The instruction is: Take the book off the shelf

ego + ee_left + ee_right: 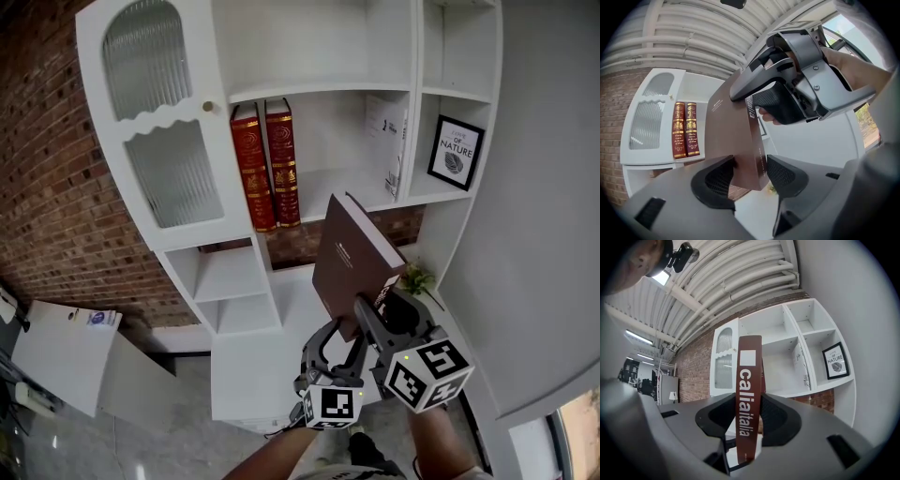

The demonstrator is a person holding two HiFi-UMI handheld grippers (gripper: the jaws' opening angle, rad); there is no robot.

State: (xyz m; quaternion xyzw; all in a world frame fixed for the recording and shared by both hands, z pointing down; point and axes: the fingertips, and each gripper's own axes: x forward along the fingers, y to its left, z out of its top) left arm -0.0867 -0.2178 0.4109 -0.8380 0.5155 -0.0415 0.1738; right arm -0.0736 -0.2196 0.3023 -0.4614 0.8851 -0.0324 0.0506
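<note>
The brown book (352,262) is out of the white shelf unit (323,56) and hangs tilted in front of it. My right gripper (377,305) is shut on its lower edge; in the right gripper view the spine (749,394) with white lettering stands upright between the two pads of that gripper (749,420). My left gripper (339,345) sits just below and to the left. In the left gripper view the book's bottom corner (740,140) is pinched between the dark pads of the left gripper (747,176).
Two red books (267,164) stand upright on the middle shelf, with white volumes (394,141) at its right end. A framed picture (456,152) is in the right-hand compartment, a small plant (415,278) lower down. A ribbed-glass cabinet door (150,112) and a brick wall (47,187) lie to the left.
</note>
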